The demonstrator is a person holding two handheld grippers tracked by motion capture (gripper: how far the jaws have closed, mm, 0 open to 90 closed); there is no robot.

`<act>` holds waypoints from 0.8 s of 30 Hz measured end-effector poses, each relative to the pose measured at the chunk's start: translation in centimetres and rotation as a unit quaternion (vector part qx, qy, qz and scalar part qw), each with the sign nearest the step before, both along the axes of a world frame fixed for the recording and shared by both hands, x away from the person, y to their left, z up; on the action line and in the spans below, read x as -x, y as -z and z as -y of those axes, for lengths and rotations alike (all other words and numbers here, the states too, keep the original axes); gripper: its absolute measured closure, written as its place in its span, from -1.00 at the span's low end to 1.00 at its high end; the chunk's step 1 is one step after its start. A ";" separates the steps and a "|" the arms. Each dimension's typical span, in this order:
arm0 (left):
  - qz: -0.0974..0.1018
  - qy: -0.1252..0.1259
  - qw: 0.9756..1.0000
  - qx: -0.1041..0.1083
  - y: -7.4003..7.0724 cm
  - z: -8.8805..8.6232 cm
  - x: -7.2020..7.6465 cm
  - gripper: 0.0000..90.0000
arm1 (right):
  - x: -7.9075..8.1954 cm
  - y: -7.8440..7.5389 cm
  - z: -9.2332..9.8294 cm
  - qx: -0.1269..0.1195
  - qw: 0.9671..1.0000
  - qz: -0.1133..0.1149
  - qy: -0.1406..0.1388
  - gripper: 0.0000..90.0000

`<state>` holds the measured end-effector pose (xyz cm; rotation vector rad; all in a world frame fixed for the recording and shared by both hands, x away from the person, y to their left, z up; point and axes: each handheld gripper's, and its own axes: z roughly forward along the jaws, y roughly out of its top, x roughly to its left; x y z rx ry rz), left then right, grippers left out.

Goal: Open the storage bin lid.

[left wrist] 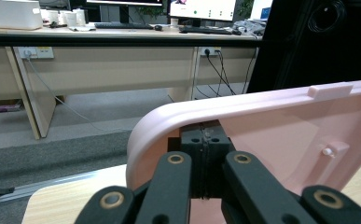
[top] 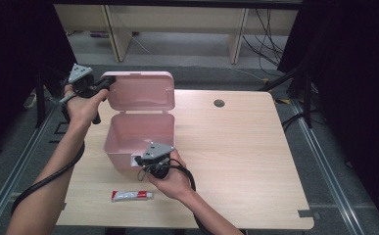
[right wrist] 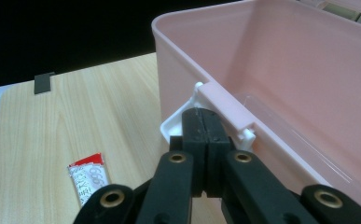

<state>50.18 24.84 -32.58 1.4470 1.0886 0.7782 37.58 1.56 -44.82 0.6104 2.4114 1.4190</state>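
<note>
Forearms enter from the bottom of the high view. Nearest lies a small red-and-white tube [top: 131,196], flat on the pale wood-grain worktop [top: 236,147], just in front of a pink plastic box [top: 139,137] with rounded corners. Its hinged lid [top: 139,91] stands open behind it, smooth and matt. The right hand-held gripper [top: 139,159] meets the box's front wall; the left hand-held gripper [top: 109,85] sits at the lid's left edge.

Left gripper view: the black jaws are together, pads pressed flat against each other, their tips at the rounded corner of the lid [left wrist: 281,135]. Whether they pinch the rim cannot be told. A moulded tab [left wrist: 329,90] projects from the lid's upper edge.

Right gripper view: the jaws are together, tips touching the white latch [right wrist: 183,122] below the rim of the box [right wrist: 281,65]. The tube [right wrist: 90,179] lies left of them on the worktop [right wrist: 75,116].
</note>
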 end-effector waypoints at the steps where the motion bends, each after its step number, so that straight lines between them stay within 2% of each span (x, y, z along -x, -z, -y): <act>1: 0.000 -0.001 1.000 -0.001 0.0 0.0 -0.1 1.00 | 0.0 0.0 0.0 0.000 1.000 -0.001 0.000 1.00; 4: -0.002 -0.004 1.000 -0.003 -0.1 0.1 -0.3 1.00 | 0.0 0.0 0.0 -0.001 1.000 -0.001 0.000 1.00; 9: -0.004 -0.009 1.000 -0.003 -0.1 0.2 -0.8 1.00 | -0.1 0.0 0.0 0.003 1.000 0.013 -0.005 1.00; 24: -0.012 -0.022 1.000 -0.010 0.3 0.1 -2.0 1.00 | -0.2 0.0 0.0 0.003 1.000 0.013 -0.005 1.00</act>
